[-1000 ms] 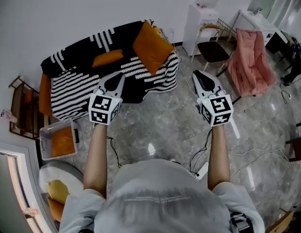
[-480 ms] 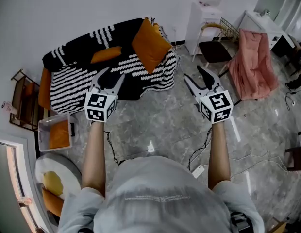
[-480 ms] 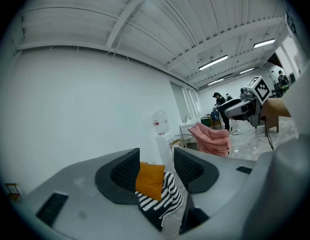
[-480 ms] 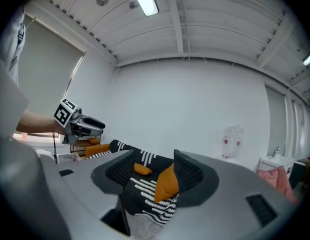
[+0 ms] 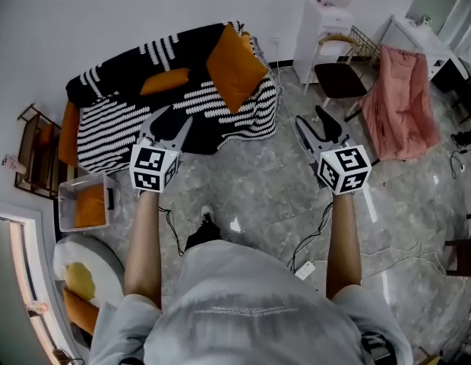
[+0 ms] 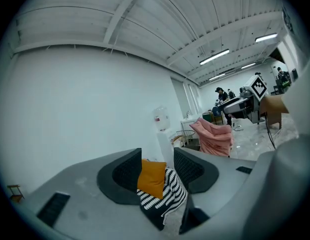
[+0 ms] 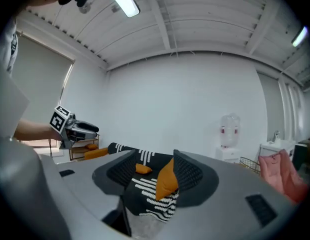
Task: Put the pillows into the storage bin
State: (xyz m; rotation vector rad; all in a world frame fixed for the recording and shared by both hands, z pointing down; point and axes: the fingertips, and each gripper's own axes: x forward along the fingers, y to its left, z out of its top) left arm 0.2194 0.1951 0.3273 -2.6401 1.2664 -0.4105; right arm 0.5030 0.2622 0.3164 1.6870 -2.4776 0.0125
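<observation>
A large orange pillow (image 5: 235,67) leans upright on the sofa (image 5: 114,139) with the black-and-white striped throw. A small orange pillow (image 5: 165,80) lies further left on the seat. The clear storage bin (image 5: 67,192) stands on the floor left of the sofa with an orange pillow (image 5: 89,206) in it. My left gripper (image 5: 169,120) hangs before the sofa's front; its jaws have just opened and hold nothing. My right gripper (image 5: 311,120) is open and empty over the floor right of the sofa. Seen past both jaws: large pillow (image 6: 151,176) (image 7: 167,179), small pillow (image 7: 141,169).
A chair draped with pink cloth (image 5: 406,97), a dark chair (image 5: 338,78) and a white water dispenser (image 5: 327,14) stand at the right. Cables (image 5: 311,253) trail over the marble floor. A low shelf (image 5: 34,154) and a round white seat (image 5: 76,272) sit at the left.
Both grippers' jaws went from together to apart. The person has stepped closer to the sofa, and a shoe now shows on the floor below the arms.
</observation>
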